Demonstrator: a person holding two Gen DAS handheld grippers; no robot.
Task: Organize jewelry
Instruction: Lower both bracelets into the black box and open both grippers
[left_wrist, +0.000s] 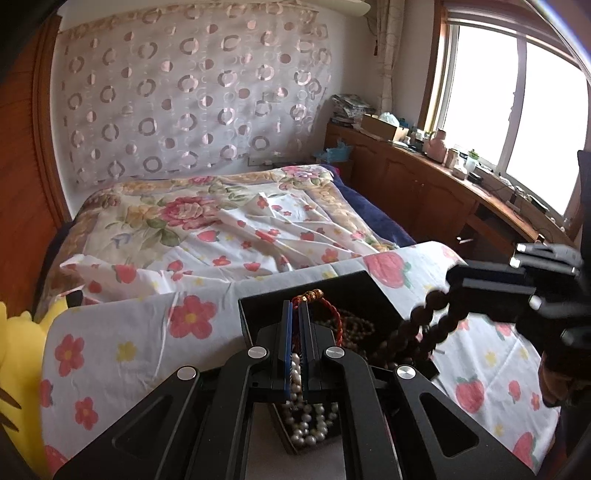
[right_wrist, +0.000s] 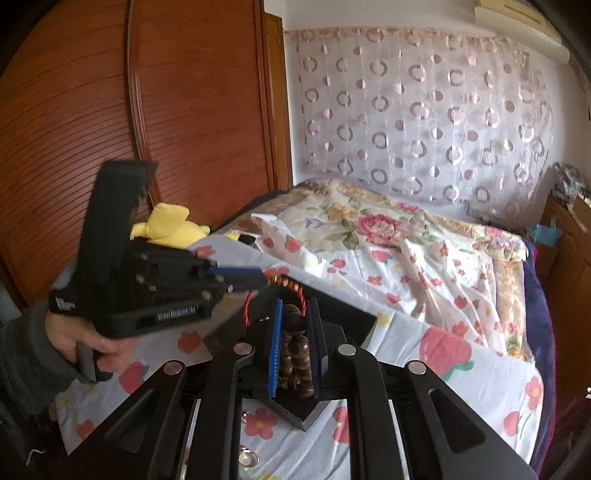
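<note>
Clearly the right gripper (right_wrist: 295, 314) pinches the brown beads (left_wrist: 432, 314) above the box (left_wrist: 362, 284). The left gripper (left_wrist: 295, 306) pinches a red cord (left_wrist: 328, 306). Best lift each slowly, so strands don't tangle.

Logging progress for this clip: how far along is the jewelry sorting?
Midway. Done, it seems: a red cord bracelet and a beaded strand lie in the black box. In hand: the left gripper is shut on a pearl strand and the right gripper on brown beads, both over the box. Left: releasing both strands; whether further pieces wait elsewhere cannot be told.
</note>
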